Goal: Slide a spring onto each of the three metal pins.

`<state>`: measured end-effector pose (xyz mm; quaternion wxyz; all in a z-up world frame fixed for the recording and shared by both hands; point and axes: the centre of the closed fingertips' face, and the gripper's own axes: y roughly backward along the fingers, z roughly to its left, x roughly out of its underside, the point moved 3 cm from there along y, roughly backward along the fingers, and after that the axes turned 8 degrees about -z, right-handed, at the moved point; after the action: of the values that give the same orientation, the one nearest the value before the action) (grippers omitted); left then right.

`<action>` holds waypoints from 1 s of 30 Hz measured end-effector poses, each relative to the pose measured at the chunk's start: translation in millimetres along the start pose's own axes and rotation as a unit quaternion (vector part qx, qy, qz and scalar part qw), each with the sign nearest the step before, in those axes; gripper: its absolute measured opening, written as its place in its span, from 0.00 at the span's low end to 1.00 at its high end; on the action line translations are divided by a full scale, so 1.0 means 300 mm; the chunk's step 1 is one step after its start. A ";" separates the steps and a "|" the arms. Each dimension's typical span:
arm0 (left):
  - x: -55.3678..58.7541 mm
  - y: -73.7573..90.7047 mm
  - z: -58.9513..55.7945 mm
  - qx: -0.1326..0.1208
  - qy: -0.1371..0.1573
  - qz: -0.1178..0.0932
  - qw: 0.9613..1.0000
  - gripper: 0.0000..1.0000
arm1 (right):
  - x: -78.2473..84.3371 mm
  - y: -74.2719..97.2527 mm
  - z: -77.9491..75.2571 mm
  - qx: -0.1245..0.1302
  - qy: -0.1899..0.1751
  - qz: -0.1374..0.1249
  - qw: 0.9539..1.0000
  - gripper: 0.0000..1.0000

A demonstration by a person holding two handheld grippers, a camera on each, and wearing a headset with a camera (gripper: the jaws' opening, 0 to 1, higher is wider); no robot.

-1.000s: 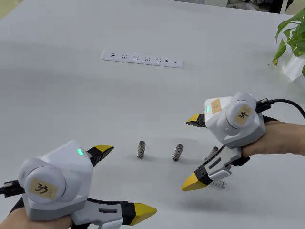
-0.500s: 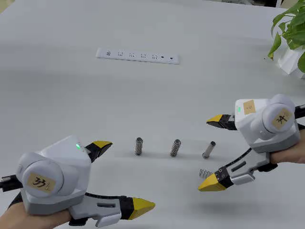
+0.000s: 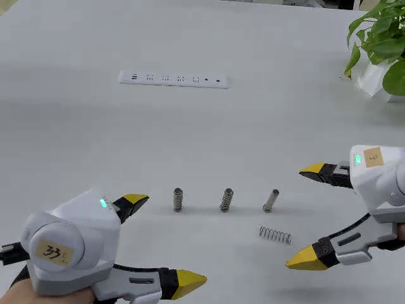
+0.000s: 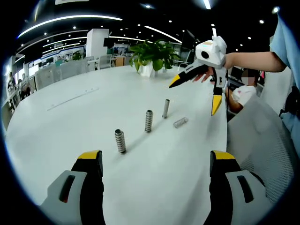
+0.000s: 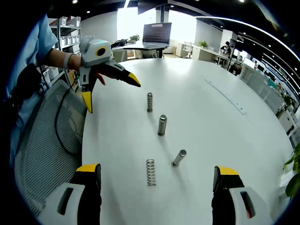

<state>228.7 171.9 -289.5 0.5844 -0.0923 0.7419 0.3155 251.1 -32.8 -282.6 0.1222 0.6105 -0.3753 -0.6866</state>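
Observation:
Three metal pins stand in a row on the white table. The left pin (image 3: pixel 178 199) and the middle pin (image 3: pixel 226 199) each carry a spring. The right pin (image 3: pixel 271 200) is bare. A loose spring (image 3: pixel 275 235) lies flat just in front of it. My right gripper (image 3: pixel 313 214) hovers open to the right of the loose spring, holding nothing. My left gripper (image 3: pixel 163 242) is open at the lower left, short of the left pin. In the right gripper view the loose spring (image 5: pixel 150 171) lies beside the bare pin (image 5: pixel 178 158). The left gripper view shows the pin row (image 4: pixel 149 120) ahead.
A white power strip (image 3: pixel 173 79) lies further back on the table. A potted plant (image 3: pixel 381 44) stands at the far right corner. The table edge and a mesh chair (image 5: pixel 42 150) are close behind the grippers.
My right gripper has drawn back to the right, away from the pins, uncovering the bare right pin and the loose spring lying on the table. The left gripper has barely moved.

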 end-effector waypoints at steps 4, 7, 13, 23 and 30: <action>-0.001 -0.005 -0.002 0.004 -0.002 0.002 1.000 0.94 | 0.020 0.028 0.013 0.010 -0.014 -0.003 1.000 0.99; -0.002 -0.005 0.002 0.004 -0.002 0.003 1.000 0.94 | 0.036 0.045 0.026 0.017 -0.022 -0.007 1.000 0.99; -0.002 -0.003 0.013 0.005 -0.004 0.005 1.000 0.94 | 0.063 0.077 0.049 0.037 -0.045 -0.013 0.998 0.99; 0.006 0.010 0.043 -0.002 -0.001 0.009 1.000 0.94 | 0.119 0.127 0.090 0.066 -0.079 -0.029 0.994 0.99; 0.015 0.010 0.040 0.001 -0.002 0.014 1.000 0.94 | 0.156 0.152 0.111 0.079 -0.102 -0.036 0.991 0.99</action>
<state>235.7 182.2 -293.9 0.5817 -0.0805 0.7420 0.3234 196.4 -81.4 -288.2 0.0093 0.5585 -0.4166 -0.7172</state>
